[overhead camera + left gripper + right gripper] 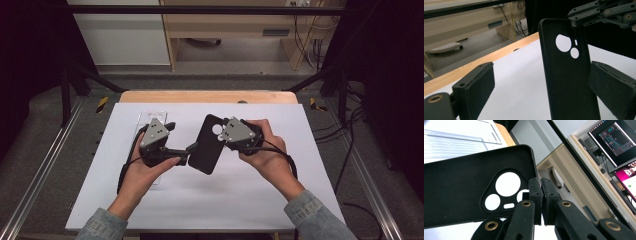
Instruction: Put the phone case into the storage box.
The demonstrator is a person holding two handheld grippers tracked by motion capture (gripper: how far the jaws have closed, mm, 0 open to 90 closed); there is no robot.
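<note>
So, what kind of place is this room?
Probably a lab or recording workspace: a white work table framed by metal rails, monitors on a wooden desk, and loose cables behind.

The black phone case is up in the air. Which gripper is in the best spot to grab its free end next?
Probably the left gripper. Its jaws stand open on either side of the black phone case, so it only needs to close. The right gripper is already shut on the case's edge near the camera holes.
</note>
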